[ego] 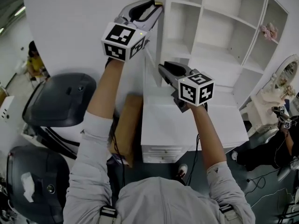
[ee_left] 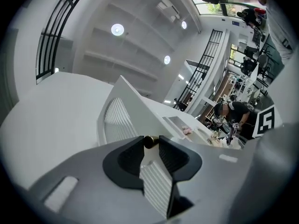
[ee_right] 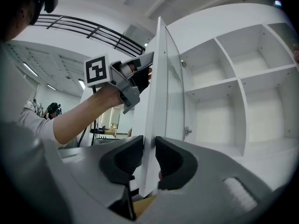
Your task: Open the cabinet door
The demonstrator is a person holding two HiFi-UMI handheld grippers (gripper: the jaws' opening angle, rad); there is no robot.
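The white cabinet door [ego: 154,31] stands swung out, edge-on toward me, and bares the empty shelves [ego: 219,27]. My left gripper [ego: 156,6] is high on the door's free edge. In the left gripper view the small brass knob [ee_left: 150,141] and the ribbed door edge [ee_left: 156,185] lie between its spread pads, left gripper [ee_left: 150,146] open. My right gripper [ego: 161,68] sits lower on the same edge. In the right gripper view the door edge [ee_right: 156,78] runs between the pads of the right gripper [ee_right: 149,148], which flank it closely without squeezing. The left gripper [ee_right: 142,76] shows there too.
A white drawer unit [ego: 187,125] stands below the shelves, with a brown cardboard box [ego: 128,125] at its left. Dark grey seats [ego: 60,97] fill the lower left. At the right are an oval mirror [ego: 285,73] and another person [ego: 287,139]. A pink object [ego: 269,31] sits on a shelf.
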